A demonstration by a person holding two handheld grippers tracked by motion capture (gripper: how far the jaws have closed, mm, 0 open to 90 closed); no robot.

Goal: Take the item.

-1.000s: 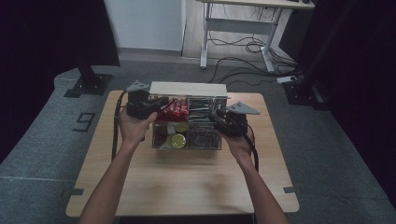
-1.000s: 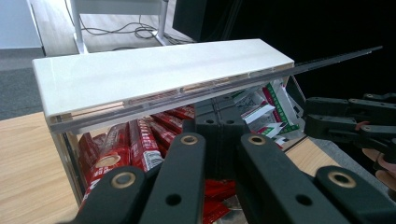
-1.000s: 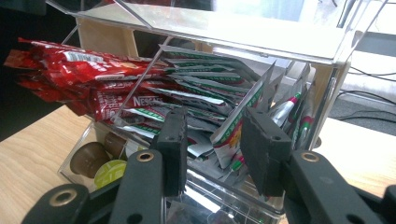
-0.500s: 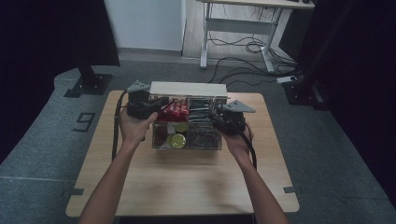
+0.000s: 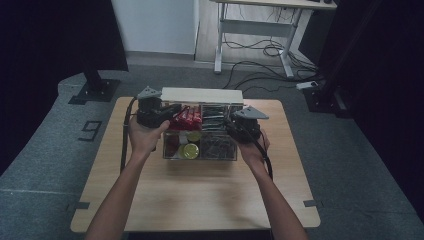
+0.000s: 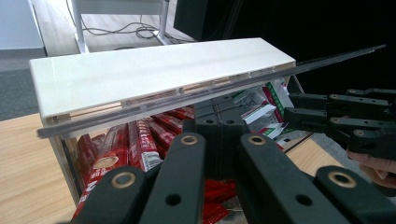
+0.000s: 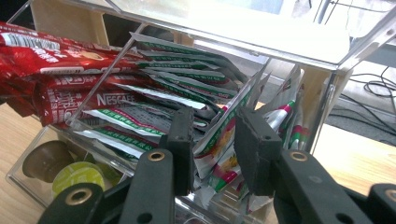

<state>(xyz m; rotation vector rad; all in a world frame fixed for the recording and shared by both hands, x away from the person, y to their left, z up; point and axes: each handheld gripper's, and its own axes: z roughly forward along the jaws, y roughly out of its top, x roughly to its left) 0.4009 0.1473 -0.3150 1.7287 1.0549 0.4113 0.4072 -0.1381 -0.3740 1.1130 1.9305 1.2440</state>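
At a wooden tabletop (image 5: 200,195), a person works two hand-held tools over a clear acrylic organiser (image 5: 200,135) stocked with drink sachets and capsules. The right tool (image 7: 215,151) has just been narrowing its jaws, which now flank a green-and-white sachet (image 7: 219,140) standing among others in the organiser's right-hand compartment; the pads look close to the packet but not yet pressing it, so the pick appears to be in its closing stage rather than complete. The hands themselves have barely shifted from a moment ago. The left tool (image 6: 219,140) is fully shut and holds nothing, its tips resting near the red coffee sticks (image 6: 140,149) at the organiser's left end, seemingly steadying the box. The sachet is thin, crinkled foil, upright and wedged between its neighbours, likely to flex when squeezed. Green and brown capsules (image 7: 77,177) sit in the front tray below. The white lid (image 6: 154,74) stands raised behind the compartments.
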